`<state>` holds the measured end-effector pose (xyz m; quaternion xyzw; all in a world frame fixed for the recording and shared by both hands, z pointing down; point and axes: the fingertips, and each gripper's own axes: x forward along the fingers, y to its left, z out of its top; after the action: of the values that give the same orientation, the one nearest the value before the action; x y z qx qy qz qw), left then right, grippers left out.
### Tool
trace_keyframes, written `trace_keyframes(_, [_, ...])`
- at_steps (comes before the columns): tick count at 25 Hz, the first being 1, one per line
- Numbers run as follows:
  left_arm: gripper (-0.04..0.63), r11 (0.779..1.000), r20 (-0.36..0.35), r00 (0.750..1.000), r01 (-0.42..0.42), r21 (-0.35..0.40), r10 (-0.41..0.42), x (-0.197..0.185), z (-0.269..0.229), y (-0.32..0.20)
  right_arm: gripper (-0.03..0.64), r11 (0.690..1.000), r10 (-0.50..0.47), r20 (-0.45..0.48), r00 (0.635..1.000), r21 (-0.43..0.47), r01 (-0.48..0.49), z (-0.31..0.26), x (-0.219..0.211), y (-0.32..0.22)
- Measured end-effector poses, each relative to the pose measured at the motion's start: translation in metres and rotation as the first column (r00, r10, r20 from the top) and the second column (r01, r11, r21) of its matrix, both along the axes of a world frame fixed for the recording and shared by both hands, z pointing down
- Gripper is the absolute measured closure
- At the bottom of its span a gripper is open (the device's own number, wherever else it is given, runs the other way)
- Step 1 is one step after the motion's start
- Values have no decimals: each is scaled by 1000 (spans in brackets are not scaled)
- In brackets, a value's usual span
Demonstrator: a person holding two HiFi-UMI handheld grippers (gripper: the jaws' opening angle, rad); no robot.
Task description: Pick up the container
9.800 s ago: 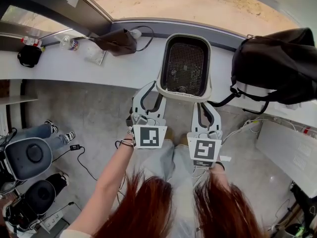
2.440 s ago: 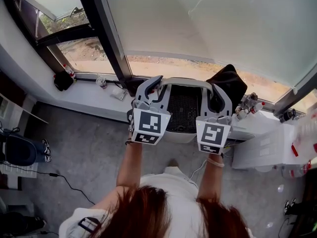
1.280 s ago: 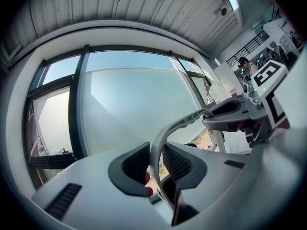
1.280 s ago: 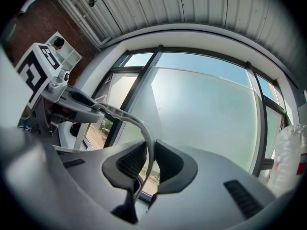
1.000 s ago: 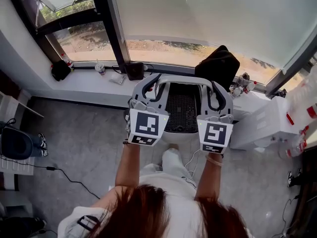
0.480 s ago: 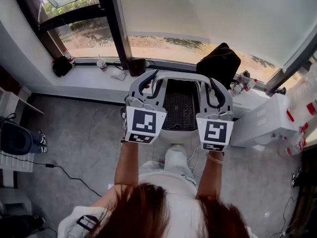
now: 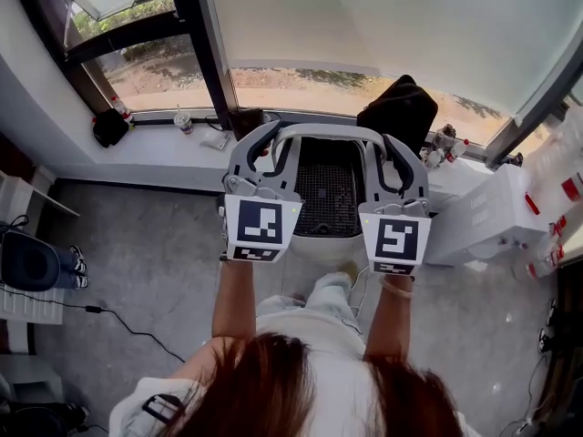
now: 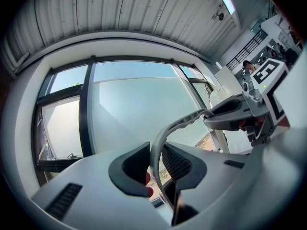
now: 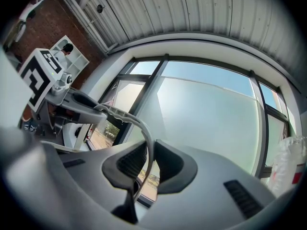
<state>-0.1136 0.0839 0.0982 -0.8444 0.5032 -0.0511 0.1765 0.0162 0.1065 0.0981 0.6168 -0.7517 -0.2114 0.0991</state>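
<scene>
The container (image 7: 326, 241) is a white plastic tub with a dark mesh inside, held in the air in front of the window. In the head view my left gripper (image 7: 276, 141) is shut on its left rim and my right gripper (image 7: 390, 150) is shut on its right rim. In the left gripper view the dark pads of my left gripper (image 8: 154, 164) pinch the thin white rim (image 8: 184, 123), with the other gripper across it. In the right gripper view my right gripper (image 9: 148, 163) clamps the rim (image 9: 129, 116) the same way.
A black bag (image 7: 396, 112), small bottles (image 7: 444, 144), a cup (image 7: 185, 121) and a dark pouch (image 7: 109, 127) sit on the windowsill. A dark window post (image 7: 196, 44) rises at the back left. A white unit (image 7: 487, 221) stands at the right, a chair (image 7: 27, 262) at the far left.
The container has left the windowsill and hangs between both grippers, now gripped at its sides. Over the last second it rose slightly toward the head camera, with the grip unchanged.
</scene>
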Motion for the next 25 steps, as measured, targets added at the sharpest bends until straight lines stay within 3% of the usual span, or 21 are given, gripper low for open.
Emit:
trace_keyframes(13, [507, 999, 4, 1000, 1, 44, -1, 1, -24, 0, 549, 999, -21, 8, 1000, 39, 20, -20, 1, 0])
trace_keyframes(25, [506, 1000, 10, 1000, -1, 13, 1, 4, -14, -7, 551, 1000, -15, 19, 1000, 9, 15, -9, 4, -8])
